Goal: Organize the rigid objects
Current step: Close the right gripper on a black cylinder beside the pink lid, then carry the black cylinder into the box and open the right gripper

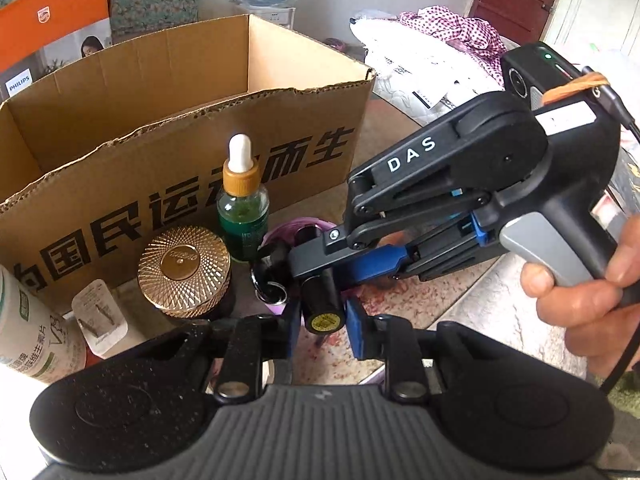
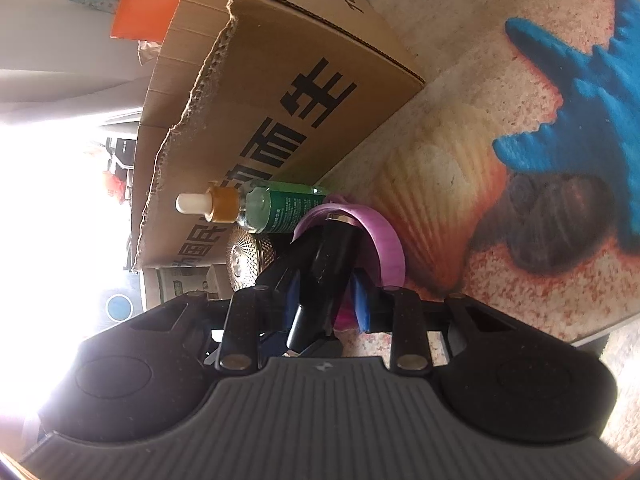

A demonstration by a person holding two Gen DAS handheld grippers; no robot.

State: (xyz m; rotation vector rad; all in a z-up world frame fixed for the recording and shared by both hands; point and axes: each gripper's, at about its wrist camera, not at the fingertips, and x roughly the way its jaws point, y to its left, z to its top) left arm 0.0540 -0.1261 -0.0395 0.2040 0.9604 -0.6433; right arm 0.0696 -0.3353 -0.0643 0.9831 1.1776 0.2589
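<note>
Our left claw, seen from the left wrist, sits low over the bench with its blue pads on either side of a black tube that shows a yellow sticker on its end. The pads look near the tube's sides, but we cannot tell whether they press it. The right claw reaches in from the right, held by a hand, and its fingers also meet that tube, so we judge this a handover or a shared grip on one item. Behind stand a green dropper bottle, a gold-lidded jar, a purple ring and the open cardboard box. A white canister and a small blister pack lie at left.

From the right wrist, rolled on its side, the right claw has the black tube between its blue pads at a narrow setting; here we judge it gripped. The purple ring curls just behind, and the dropper bottle and box lie beyond.

The step in hand looks like picking up the tube for the box. Next, one claw must let go cleanly, then the other must lift clear of the bottle and jar and carry over the box's torn rim.
</note>
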